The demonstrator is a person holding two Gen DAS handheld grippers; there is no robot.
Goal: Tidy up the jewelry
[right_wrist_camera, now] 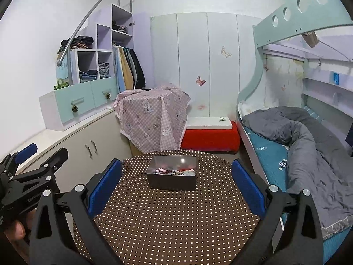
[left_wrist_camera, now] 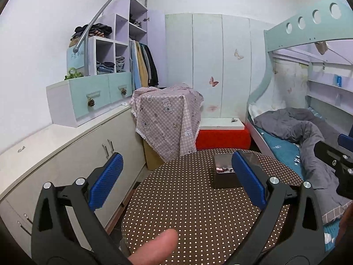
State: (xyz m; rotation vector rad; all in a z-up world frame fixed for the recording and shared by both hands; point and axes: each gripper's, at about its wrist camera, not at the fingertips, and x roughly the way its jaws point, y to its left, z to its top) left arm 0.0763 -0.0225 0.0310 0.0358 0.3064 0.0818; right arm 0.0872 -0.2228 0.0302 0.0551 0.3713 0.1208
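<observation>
A dark metal tin [right_wrist_camera: 172, 180] holding several beaded bracelets and other jewelry [right_wrist_camera: 174, 171] stands on the far half of a round table with a brown dotted cloth [right_wrist_camera: 167, 216]. My right gripper [right_wrist_camera: 176, 185] is open above the table's near side, its blue pads wide apart, with the tin straight ahead and nothing between them. My left gripper [left_wrist_camera: 176, 184] is also open and empty, left of the tin [left_wrist_camera: 222, 177], whose right part hides behind the right pad. A thumb [left_wrist_camera: 156, 247] shows at the bottom of the left wrist view.
Low cream cabinets [right_wrist_camera: 88, 145] run along the left wall. A box draped in pink cloth [right_wrist_camera: 152, 119] and a red bench [right_wrist_camera: 209, 138] stand beyond the table. A bunk bed with a grey duvet [right_wrist_camera: 308, 145] lies close on the right.
</observation>
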